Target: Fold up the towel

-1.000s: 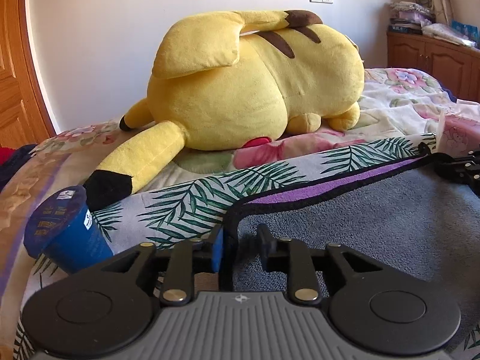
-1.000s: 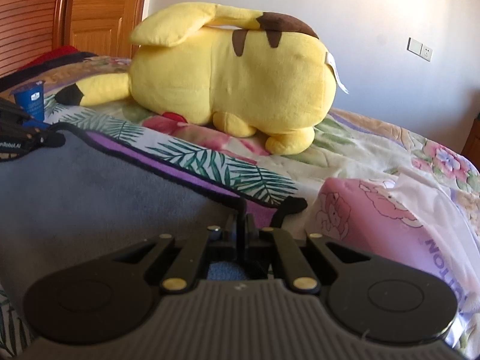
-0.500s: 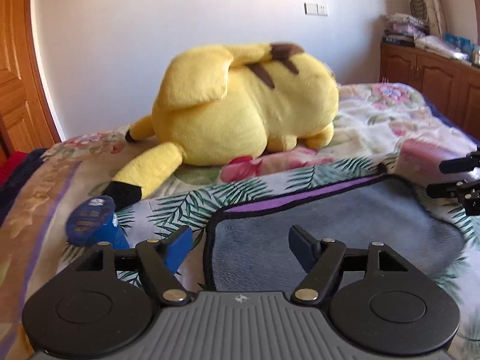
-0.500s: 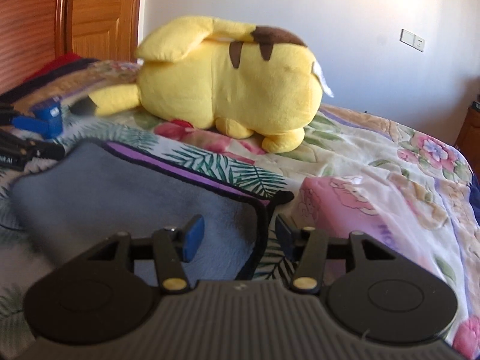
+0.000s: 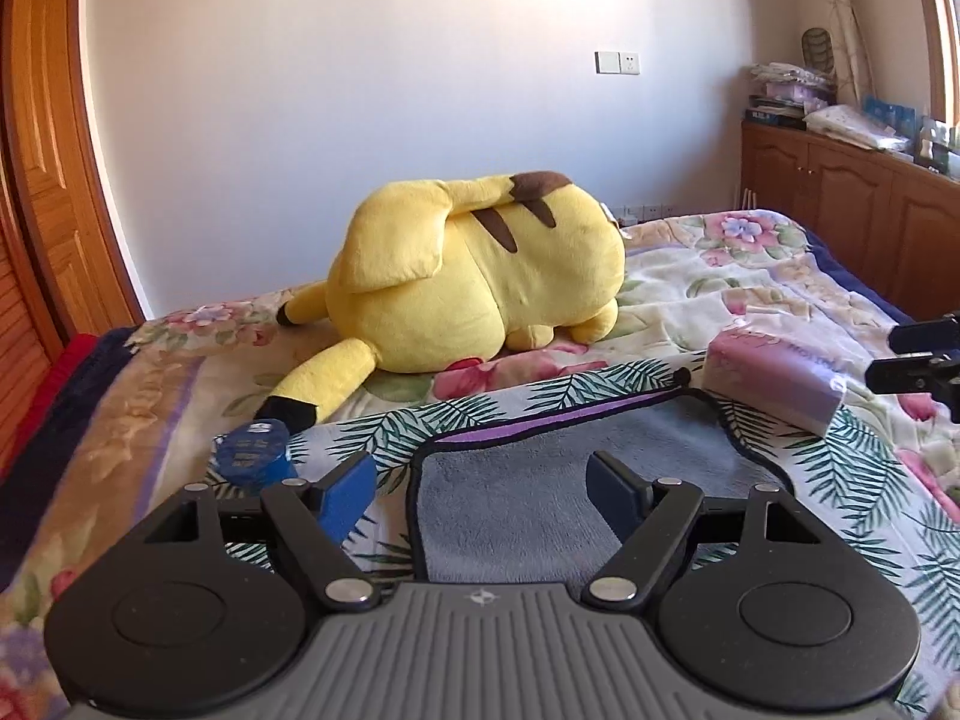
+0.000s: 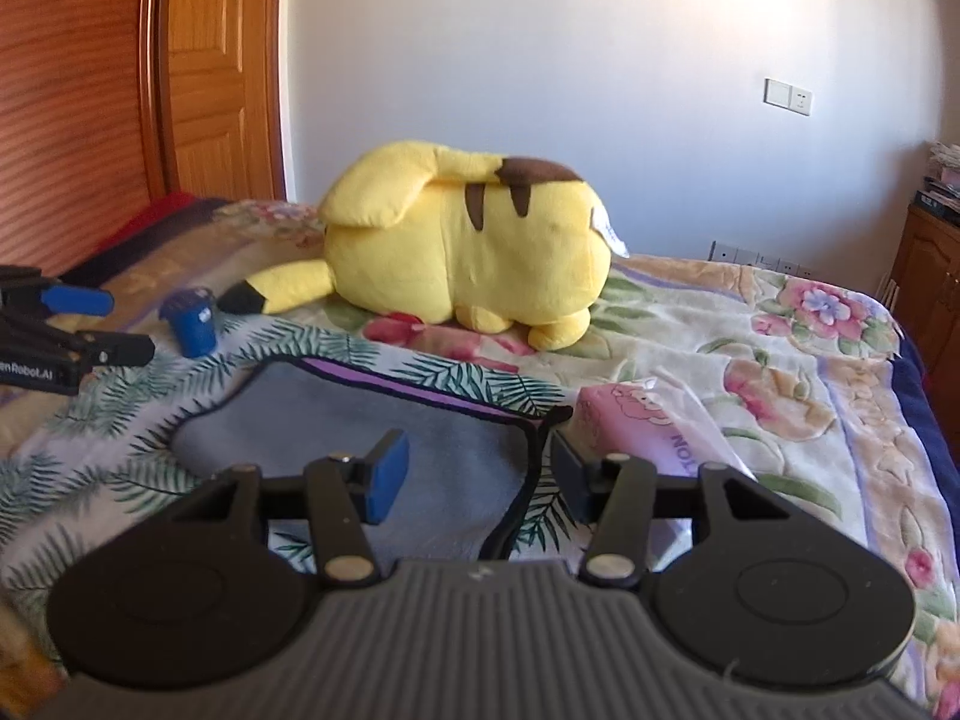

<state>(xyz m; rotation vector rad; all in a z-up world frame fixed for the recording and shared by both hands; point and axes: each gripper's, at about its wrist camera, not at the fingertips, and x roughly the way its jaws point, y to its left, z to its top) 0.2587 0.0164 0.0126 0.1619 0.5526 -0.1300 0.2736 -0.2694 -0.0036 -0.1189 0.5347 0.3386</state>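
a second ago both grippers were pinched shut on the far corners of the grey towel (image 5: 540,504); now both have let go and pulled back and up, so more of the bed and room shows in each wrist view. the left gripper (image 5: 480,489) hangs above the towel's left edge, tilted down toward it, jaws spread wide and holding nothing. the right gripper (image 6: 474,471) hangs above the towel's right edge in the same way, jaws wide apart and empty. the towel lies folded on the palm-leaf cloth (image 6: 90,438) spread over the floral bedspread (image 5: 750,276), its black-and-purple border toward the yellow plush toy (image 5: 480,276). a blue cup (image 5: 255,456) lies just left of the towel, and a pink tissue pack (image 6: 636,426) sits just beside its right corner.
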